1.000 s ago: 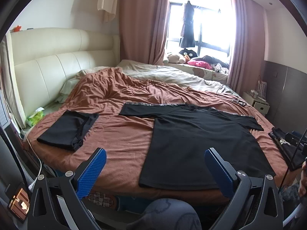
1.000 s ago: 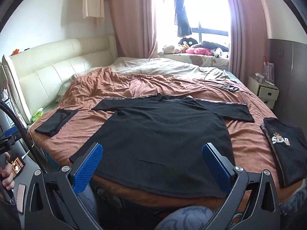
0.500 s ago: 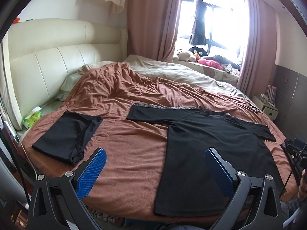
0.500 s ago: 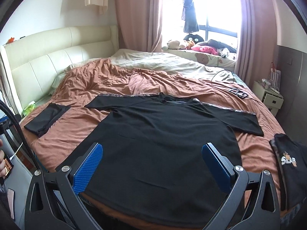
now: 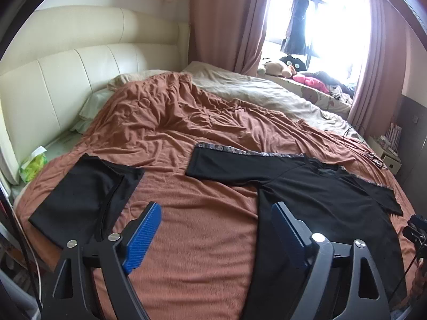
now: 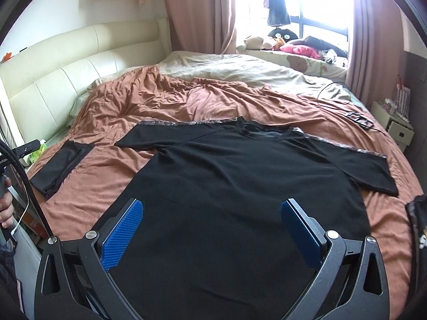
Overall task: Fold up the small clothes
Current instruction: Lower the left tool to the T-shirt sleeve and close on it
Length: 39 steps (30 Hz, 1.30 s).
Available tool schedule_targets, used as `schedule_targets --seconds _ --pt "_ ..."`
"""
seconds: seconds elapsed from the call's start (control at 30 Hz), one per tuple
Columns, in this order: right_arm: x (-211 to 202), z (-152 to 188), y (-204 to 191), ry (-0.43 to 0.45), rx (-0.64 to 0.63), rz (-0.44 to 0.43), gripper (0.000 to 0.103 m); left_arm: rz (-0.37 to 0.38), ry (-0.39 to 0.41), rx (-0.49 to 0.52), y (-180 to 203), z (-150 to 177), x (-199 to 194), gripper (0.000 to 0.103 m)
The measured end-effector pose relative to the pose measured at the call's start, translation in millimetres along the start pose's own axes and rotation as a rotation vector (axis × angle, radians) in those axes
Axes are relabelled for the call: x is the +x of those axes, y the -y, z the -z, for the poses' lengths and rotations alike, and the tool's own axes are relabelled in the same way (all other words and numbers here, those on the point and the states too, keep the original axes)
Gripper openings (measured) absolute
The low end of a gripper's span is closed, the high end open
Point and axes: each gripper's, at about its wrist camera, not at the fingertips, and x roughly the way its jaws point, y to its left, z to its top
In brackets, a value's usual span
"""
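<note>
Rumpled brown bedspread [image 5: 202,234] is lying under a spread black shirt [image 5: 328,213].
Left view: the left gripper [image 5: 216,229] is closing with nothing between its jaws, risking pinching bedspread with the shirt's edge. Right view: the right gripper [image 6: 212,226] is hovering wide open and empty over the shirt [image 6: 240,186]; grabbing mid-panel could bunch it.
</note>
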Motion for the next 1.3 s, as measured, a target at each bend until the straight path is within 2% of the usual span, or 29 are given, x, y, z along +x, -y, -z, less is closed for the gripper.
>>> schedule_targets --seconds 0.17,0.4,0.6,0.67,0.8,0.87,0.97,1.3 --pt "35.9 -25.9 9.4 -0.006 0.012 -0.019 0.103 0.003 -0.050 -0.020 -9.4 -26.8 49.6 0.075" --pt "84.6 -55.3 15.6 -0.017 0.021 -0.048 0.101 -0.009 -0.102 -0.012 -19.6 -58.7 114.7 0.073" --pt "131.0 -74.1 14.0 -0.050 0.012 -0.072 0.090 -0.019 -0.179 0.000 -27.8 -71.0 178.6 0.068" --pt "149.0 -80.6 11.8 -0.067 0.012 -0.084 0.083 -0.020 -0.206 0.001 -30.8 -72.0 198.7 0.067" --pt "186.1 -94.8 10.9 -0.103 0.025 -0.111 0.081 -0.021 -0.267 0.000 -36.9 -72.1 240.4 0.065" --pt "204.8 -101.6 10.5 -0.119 0.036 -0.122 0.074 -0.027 -0.299 0.002 -40.0 -72.5 262.0 0.063" --pt "232.7 -110.1 10.4 -0.156 0.065 -0.149 0.065 -0.016 -0.344 -0.015 -45.5 -72.7 290.1 0.061" --pt "326.6 -131.0 -4.5 -0.251 0.093 -0.182 0.044 -0.021 -0.440 -0.091 -70.3 -71.7 364.3 0.060"
